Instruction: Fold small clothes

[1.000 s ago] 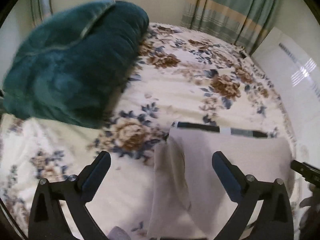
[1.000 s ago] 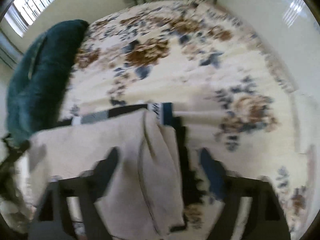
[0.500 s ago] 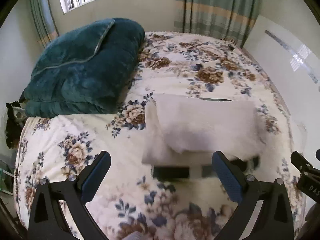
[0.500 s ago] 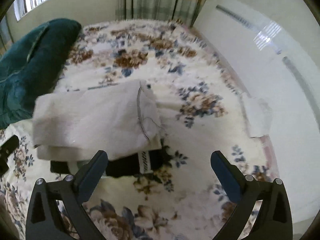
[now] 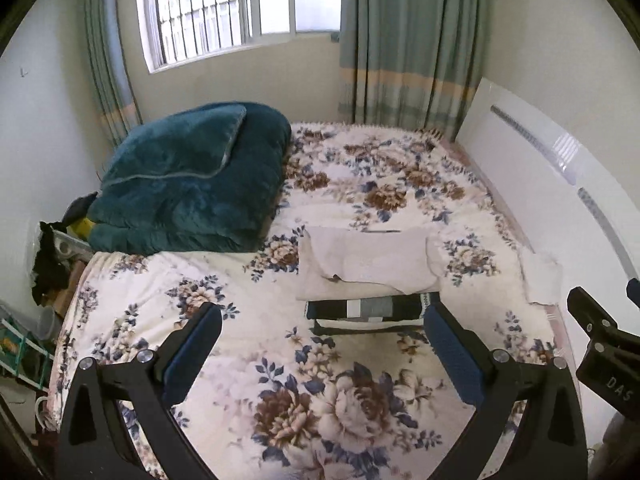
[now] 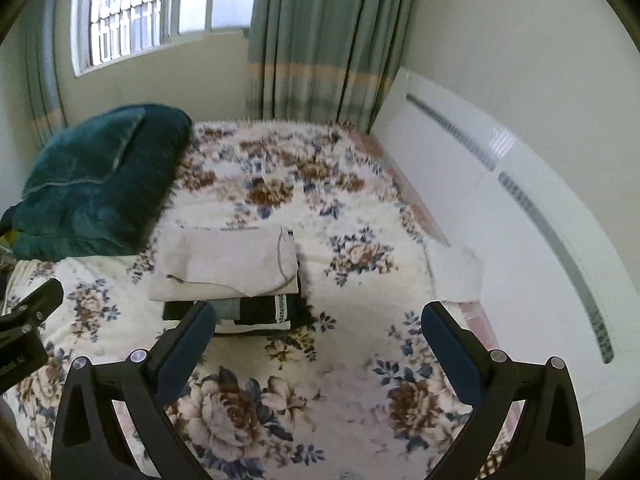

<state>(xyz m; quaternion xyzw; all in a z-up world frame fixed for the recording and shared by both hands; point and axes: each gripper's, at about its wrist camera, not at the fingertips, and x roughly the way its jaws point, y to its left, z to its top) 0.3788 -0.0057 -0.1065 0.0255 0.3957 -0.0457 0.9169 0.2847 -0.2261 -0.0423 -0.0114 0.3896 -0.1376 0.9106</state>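
A folded beige garment [image 5: 366, 262] lies on top of a folded black, grey and white garment [image 5: 368, 308] in the middle of the floral bed; the stack also shows in the right wrist view [image 6: 226, 266]. My left gripper [image 5: 320, 340] is open and empty, held back above the near part of the bed, short of the stack. My right gripper [image 6: 316, 338] is open and empty, also pulled back, with the stack ahead on its left. The right gripper's body shows at the right edge of the left wrist view [image 5: 604, 340].
A bulky teal blanket [image 5: 188, 184] lies folded at the bed's far left. A small white cloth [image 6: 454, 266] lies at the bed's right edge, beside the white headboard panel [image 6: 500, 216]. Curtains and a window stand behind. Clutter sits on the floor at left [image 5: 44, 264].
Both grippers have let go of the beige garment and drawn back and up from the stack. The beige garment now lies folded on the dark garment.
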